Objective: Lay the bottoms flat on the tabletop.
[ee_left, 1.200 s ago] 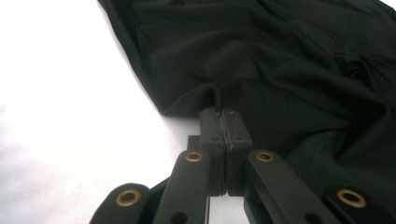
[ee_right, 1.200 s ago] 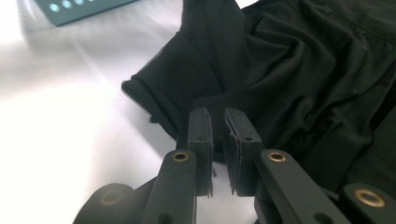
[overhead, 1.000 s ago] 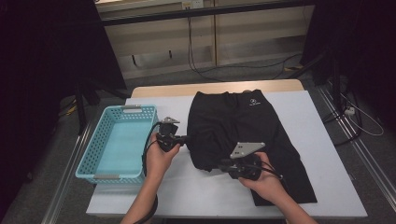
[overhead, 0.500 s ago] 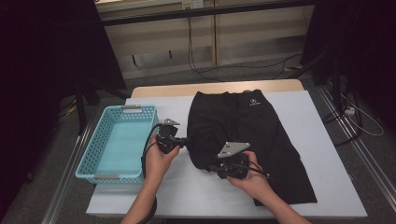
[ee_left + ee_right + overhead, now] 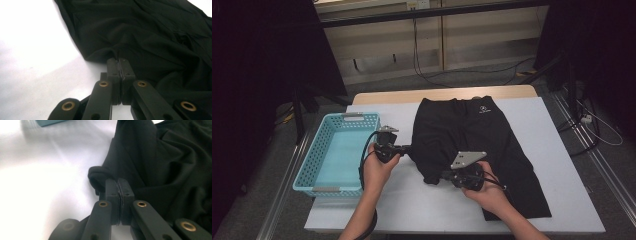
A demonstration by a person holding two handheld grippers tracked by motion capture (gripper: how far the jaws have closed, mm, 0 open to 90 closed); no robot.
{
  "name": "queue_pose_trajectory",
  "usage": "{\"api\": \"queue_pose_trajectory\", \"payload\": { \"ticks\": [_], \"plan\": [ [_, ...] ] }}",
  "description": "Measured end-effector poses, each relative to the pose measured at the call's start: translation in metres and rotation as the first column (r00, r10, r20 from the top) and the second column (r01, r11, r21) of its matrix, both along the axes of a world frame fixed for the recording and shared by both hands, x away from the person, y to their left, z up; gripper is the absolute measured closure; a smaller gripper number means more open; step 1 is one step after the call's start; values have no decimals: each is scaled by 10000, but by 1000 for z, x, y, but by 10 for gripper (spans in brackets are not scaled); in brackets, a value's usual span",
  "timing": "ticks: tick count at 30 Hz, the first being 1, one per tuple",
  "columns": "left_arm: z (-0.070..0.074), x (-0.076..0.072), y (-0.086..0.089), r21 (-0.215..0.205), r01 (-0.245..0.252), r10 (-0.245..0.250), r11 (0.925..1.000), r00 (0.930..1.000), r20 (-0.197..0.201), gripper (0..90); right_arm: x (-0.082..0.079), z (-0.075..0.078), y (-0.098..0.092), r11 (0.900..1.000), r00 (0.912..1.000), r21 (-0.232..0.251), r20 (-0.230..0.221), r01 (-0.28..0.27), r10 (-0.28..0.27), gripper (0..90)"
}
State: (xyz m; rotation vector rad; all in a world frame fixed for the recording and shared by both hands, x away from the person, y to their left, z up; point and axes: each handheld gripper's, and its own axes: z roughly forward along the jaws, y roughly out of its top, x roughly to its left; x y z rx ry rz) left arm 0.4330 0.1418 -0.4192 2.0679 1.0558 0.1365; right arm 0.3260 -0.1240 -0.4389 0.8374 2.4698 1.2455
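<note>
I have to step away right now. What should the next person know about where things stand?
Left tongs: shut on the left edge of the black shorts.
Right tongs: just closed on the rolled near-left hem of the shorts.
The shorts lie mostly flat on the white table; the blue basket sits to their left, nothing in it.
Done: both edges pinched.
Left, probably: fold the shorts and move them into the basket.

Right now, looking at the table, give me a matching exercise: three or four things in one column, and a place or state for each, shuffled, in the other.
Column one:
1. basket
2. black garment
3. left gripper
4. right gripper

Column two:
A. spread over the middle of the table
B. jaws shut on the garment's near corner
C. turquoise, at the table's left edge
D. jaws shut on the garment's left edge

Pairs: 1-C, 2-A, 3-D, 4-B
</note>
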Motion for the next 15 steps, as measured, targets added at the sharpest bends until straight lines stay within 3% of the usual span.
{"api": "queue_pose_trajectory", "payload": {
  "ticks": [5,8,15],
  "plan": [
    [0,2,2,-88,-117,118,9999,9999,61,892,-8,10,-24,9992,9996,328,156,224,-229,887],
    [-6,5,1,-40,-225,225,9997,9997,9,892,-4,11,-45,9947,9962,563,98,861,-867,887],
    [-15,9,-8,188,-114,116,9998,9999,-83,890,5,1,-59,9878,9877,96,-190,1556,-1554,880]
  ]
}}
